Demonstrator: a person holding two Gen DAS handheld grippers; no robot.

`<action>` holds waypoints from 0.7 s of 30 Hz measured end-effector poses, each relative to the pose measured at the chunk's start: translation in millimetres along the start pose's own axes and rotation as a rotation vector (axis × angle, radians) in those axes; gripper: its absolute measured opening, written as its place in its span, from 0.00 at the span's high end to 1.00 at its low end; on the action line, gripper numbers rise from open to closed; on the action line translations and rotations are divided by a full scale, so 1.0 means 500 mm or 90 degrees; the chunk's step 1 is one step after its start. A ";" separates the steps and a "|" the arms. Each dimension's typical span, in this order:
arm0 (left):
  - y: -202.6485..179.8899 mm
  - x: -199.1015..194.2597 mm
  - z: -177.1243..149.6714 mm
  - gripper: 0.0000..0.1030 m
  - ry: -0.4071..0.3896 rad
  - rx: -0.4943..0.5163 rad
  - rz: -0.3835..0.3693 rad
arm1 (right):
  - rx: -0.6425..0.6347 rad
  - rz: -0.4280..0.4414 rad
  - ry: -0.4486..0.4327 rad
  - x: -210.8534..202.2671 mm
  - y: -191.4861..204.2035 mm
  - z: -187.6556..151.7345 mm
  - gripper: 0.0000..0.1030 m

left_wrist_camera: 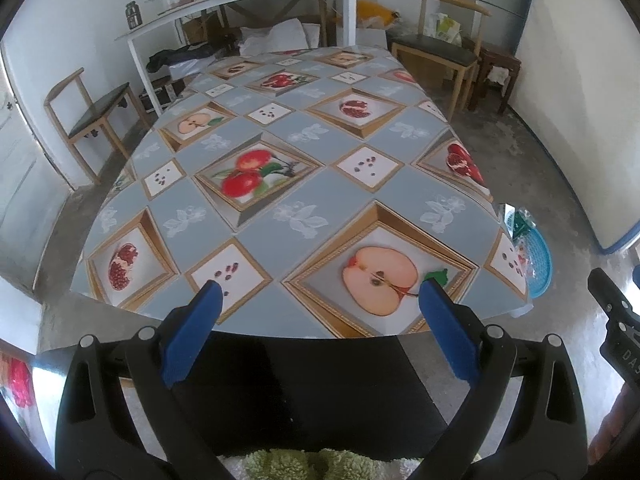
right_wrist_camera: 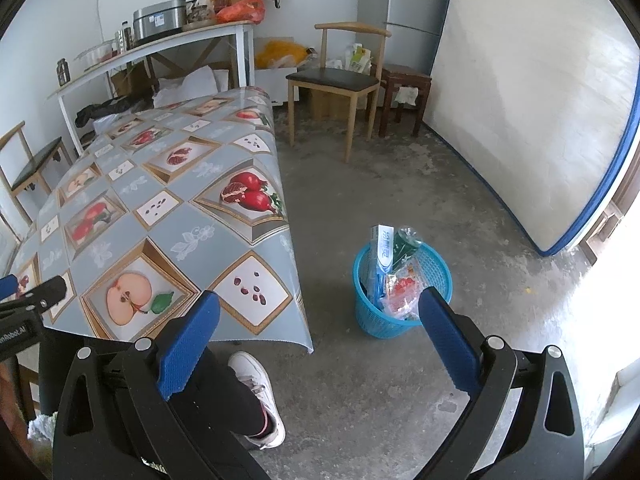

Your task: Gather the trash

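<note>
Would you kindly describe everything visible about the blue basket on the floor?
The blue basket is a round, lattice-walled bin that looks like plastic, standing upright on the bare concrete floor beside the table's corner. It holds a tall blue-and-white box, a green packet and clear wrappers, all sticking above the rim. Neither claw touches it.

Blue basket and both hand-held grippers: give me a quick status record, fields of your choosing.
basket: blue basket upright on the concrete floor, beside the table's right edge
contents: toothpaste box standing up, green wrapper, clear snack wrappers
table: patterned tablecloth, no loose trash visible on it
left hand-held gripper: open, holding nothing, over the near table edge
right hand-held gripper: open, holding nothing, above the floor near the basket
</note>
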State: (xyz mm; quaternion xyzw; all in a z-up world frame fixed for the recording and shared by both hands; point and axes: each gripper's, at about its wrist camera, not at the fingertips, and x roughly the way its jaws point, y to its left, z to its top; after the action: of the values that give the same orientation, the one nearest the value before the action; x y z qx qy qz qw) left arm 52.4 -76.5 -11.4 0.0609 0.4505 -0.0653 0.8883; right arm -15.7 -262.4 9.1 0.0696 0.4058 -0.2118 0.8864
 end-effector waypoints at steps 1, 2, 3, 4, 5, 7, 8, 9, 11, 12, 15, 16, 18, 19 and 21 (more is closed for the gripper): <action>0.002 0.000 0.000 0.08 -0.001 0.000 0.003 | -0.002 -0.001 0.001 0.002 0.002 0.000 0.06; 0.003 0.000 0.000 0.08 -0.001 0.002 0.003 | -0.003 -0.001 0.002 0.004 0.002 -0.001 0.06; 0.002 0.000 0.001 0.08 0.000 0.004 0.004 | -0.002 0.000 0.003 0.005 0.002 -0.001 0.06; 0.002 0.001 0.001 0.08 -0.001 0.005 0.006 | -0.001 0.000 0.003 0.006 0.002 -0.001 0.06; 0.001 0.001 0.001 0.08 -0.001 0.006 0.006 | 0.001 0.001 0.004 0.007 0.002 -0.002 0.06; 0.001 0.001 0.002 0.08 -0.001 0.008 0.007 | 0.001 0.001 0.008 0.010 0.002 -0.004 0.06; 0.001 0.002 0.002 0.08 -0.001 0.009 0.008 | 0.001 0.001 0.009 0.011 0.001 -0.006 0.06; 0.001 0.002 0.002 0.08 -0.001 0.008 0.010 | 0.001 0.000 0.011 0.011 0.002 -0.008 0.06; 0.000 0.003 0.004 0.08 0.000 0.009 0.014 | 0.002 -0.001 0.013 0.014 0.001 -0.010 0.06; 0.001 0.004 0.005 0.08 0.001 0.009 0.015 | 0.003 -0.001 0.015 0.015 0.000 -0.011 0.06; 0.001 0.005 0.006 0.08 0.001 0.012 0.017 | 0.006 0.001 0.016 0.018 -0.003 -0.012 0.06; 0.001 0.004 0.006 0.08 0.000 0.012 0.017 | 0.005 0.001 0.016 0.018 -0.002 -0.013 0.06; 0.003 0.005 0.006 0.08 0.000 0.012 0.018 | 0.003 0.001 0.017 0.019 -0.002 -0.013 0.06; 0.000 0.004 0.006 0.08 0.001 0.012 0.016 | 0.003 0.001 0.017 0.019 -0.003 -0.013 0.06; 0.001 0.005 0.006 0.08 0.002 0.013 0.017 | 0.001 0.000 0.017 0.020 -0.001 -0.016 0.06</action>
State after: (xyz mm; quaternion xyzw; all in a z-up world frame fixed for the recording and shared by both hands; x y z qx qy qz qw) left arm 56.2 -76.8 -11.6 0.0756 0.4502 -0.0581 0.8878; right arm -15.8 -263.7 -3.5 0.0734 0.4176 -0.2110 0.8808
